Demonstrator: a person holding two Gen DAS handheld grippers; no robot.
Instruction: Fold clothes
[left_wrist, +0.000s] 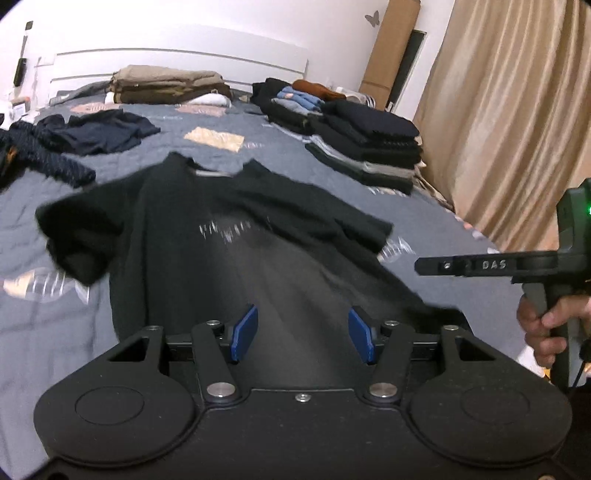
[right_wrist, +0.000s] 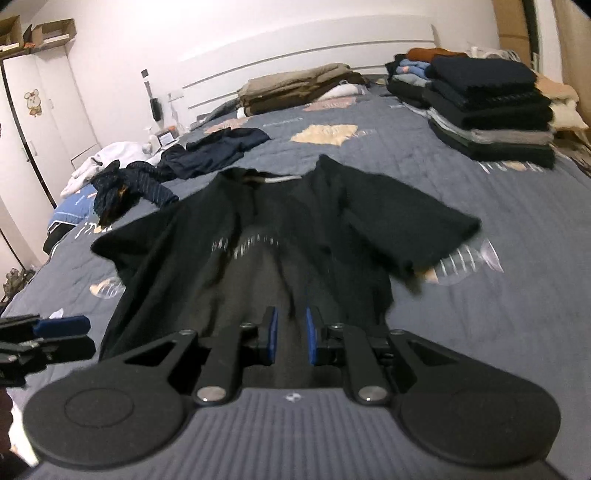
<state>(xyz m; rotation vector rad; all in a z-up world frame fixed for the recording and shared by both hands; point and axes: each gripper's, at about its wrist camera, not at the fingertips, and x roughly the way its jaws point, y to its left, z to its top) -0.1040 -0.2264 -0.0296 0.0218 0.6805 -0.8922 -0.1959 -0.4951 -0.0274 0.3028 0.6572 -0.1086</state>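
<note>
A black T-shirt (left_wrist: 184, 229) (right_wrist: 295, 221) with a pale chest print lies front up on the grey bed cover (left_wrist: 44, 325), collar far, hem near me; both sleeves are crumpled. My left gripper (left_wrist: 302, 321) stands open over the near hem, blue pads wide apart, none of the cloth pinched. In the right wrist view the left gripper (right_wrist: 55, 332) sits just off the hem's left corner. My right gripper (right_wrist: 291, 332) keeps a narrow gap between its pads above the hem. From the side, the right gripper (left_wrist: 419, 266) carries nothing, and a hand (left_wrist: 543, 332) grips its handle.
A tall stack of folded dark clothes (left_wrist: 369, 147) (right_wrist: 491, 110) stands at the bed's right side. Folded tan items (left_wrist: 166, 85) lie by the headboard. Loose dark garments (left_wrist: 99, 133) (right_wrist: 218, 147) sprawl at the far left. A beige curtain (left_wrist: 517, 129) hangs right of the bed.
</note>
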